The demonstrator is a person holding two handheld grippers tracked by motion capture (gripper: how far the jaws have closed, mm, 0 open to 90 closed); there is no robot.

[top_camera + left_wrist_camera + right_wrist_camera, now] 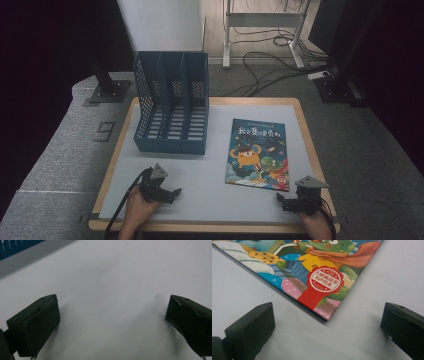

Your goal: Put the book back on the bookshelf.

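Observation:
A colourful picture book (258, 154) lies flat on the grey table mat, right of centre. A blue three-slot file holder (171, 103) stands at the back left, its slots bare. My left gripper (172, 193) rests near the front edge, below the holder, jaws wide apart over bare mat (110, 302). My right gripper (280, 200) sits at the front right, open, pointing at the book's near right corner (322, 290); that corner lies between and just ahead of the jaws, untouched.
The table (125, 130) has a wooden rim around the grey mat. Beyond it are grey carpet, a white desk frame (262, 22) and loose cables (280, 65) on the floor. Black stands (105, 82) flank the table.

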